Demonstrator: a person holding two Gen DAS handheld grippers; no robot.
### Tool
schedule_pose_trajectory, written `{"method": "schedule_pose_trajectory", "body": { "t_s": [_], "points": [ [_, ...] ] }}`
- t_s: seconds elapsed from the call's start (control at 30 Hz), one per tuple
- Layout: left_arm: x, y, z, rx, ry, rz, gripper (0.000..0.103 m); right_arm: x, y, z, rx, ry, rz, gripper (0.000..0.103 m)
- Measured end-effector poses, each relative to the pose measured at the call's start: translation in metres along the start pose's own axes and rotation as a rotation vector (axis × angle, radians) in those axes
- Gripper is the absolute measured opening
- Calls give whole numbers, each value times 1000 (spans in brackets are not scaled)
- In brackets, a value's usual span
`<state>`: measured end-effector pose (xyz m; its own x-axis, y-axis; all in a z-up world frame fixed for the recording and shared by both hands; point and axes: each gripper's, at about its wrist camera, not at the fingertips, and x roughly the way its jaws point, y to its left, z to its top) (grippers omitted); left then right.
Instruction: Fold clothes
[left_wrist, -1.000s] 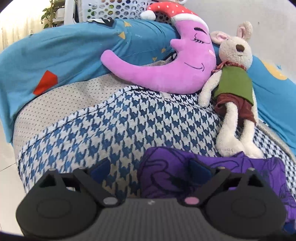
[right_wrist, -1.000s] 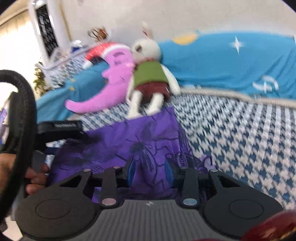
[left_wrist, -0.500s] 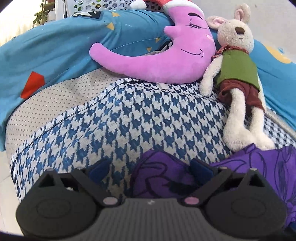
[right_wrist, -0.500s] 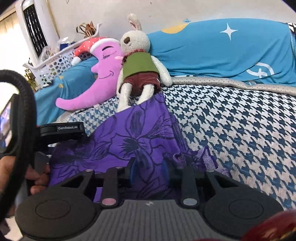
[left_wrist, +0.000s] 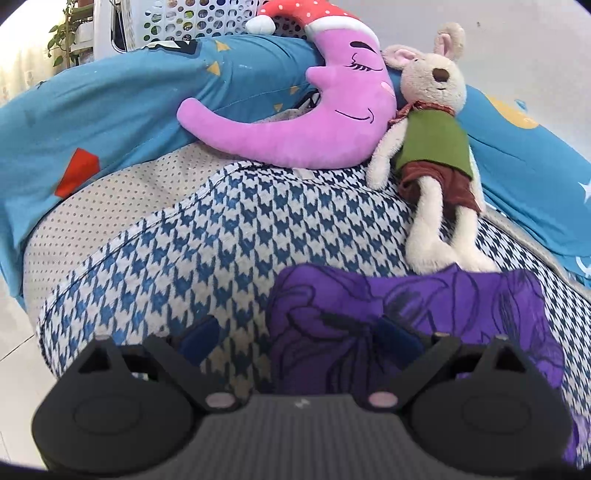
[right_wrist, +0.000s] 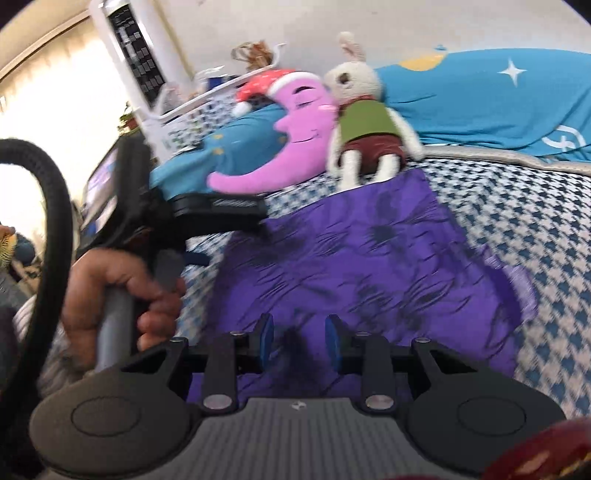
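Observation:
A purple flower-print garment (left_wrist: 443, 314) lies spread on the blue-and-white houndstooth bed cover (left_wrist: 221, 240). My left gripper (left_wrist: 300, 336) is open at the garment's left edge. The edge lies between its fingers, and its right pad (left_wrist: 399, 336) sits on the cloth. In the right wrist view the garment (right_wrist: 369, 258) stretches away towards the toys. My right gripper (right_wrist: 299, 343) is at its near edge, with its pads close together and purple cloth bunched between them. A hand (right_wrist: 110, 288) holds the left tool beside the garment's left side.
A pink moon plush (left_wrist: 295, 133) and a stuffed rabbit (left_wrist: 432, 147) lie just beyond the garment's far edge. A blue quilt (left_wrist: 110, 110) is heaped behind and to the left, with a white basket (left_wrist: 184, 18) beyond it. The bed drops to the floor (left_wrist: 11, 350) on the left.
The right gripper has drawn back and the garment now lies flatter and more stretched out. The left gripper stays open at the left edge and has shifted slightly.

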<state>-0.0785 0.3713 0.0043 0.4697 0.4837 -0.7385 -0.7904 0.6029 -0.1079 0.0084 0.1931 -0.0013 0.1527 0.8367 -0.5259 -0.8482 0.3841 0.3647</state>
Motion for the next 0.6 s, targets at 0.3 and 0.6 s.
{"method": "schedule_pose_trajectory", "body": {
  "t_s": [0.3,0.6],
  "points": [
    [-20,-7,-25,29,36,-17,96,12,28,-28,-91,51,-23,33],
    [-20,-5,-39,-12,50,-11,98,21,34,-27,-146,97,-53,34]
  ]
}}
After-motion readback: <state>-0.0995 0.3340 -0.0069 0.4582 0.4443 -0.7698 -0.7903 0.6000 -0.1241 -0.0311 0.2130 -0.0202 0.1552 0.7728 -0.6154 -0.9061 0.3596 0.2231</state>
